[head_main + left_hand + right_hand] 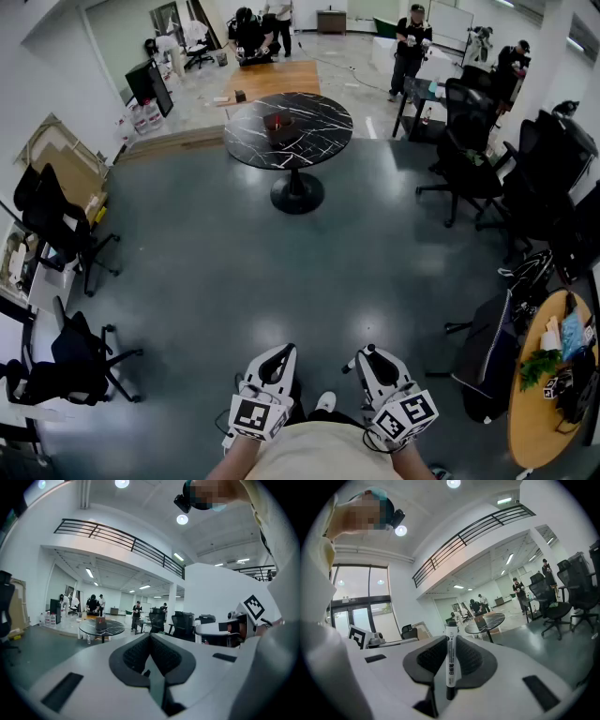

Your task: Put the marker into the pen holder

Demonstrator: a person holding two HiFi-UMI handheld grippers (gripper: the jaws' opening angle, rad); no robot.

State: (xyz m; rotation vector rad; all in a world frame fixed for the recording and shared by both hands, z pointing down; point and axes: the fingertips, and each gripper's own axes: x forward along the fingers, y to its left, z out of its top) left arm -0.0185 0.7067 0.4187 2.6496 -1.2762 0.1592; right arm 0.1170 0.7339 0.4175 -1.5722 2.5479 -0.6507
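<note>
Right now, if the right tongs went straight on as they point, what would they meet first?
Nothing close: open floor lies ahead of the right tongs and marker, then probably the round black table; depth is unclear.

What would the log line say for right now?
right gripper shut on marker | left gripper shut, empty | table far ahead, not reached

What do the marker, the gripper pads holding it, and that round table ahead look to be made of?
Marker: smooth white barrel with print, black ends, seemingly plastic. Pads: dark, matte, textured, likely rubber. Table: glossy black top with white veins, marble or imitation.
</note>
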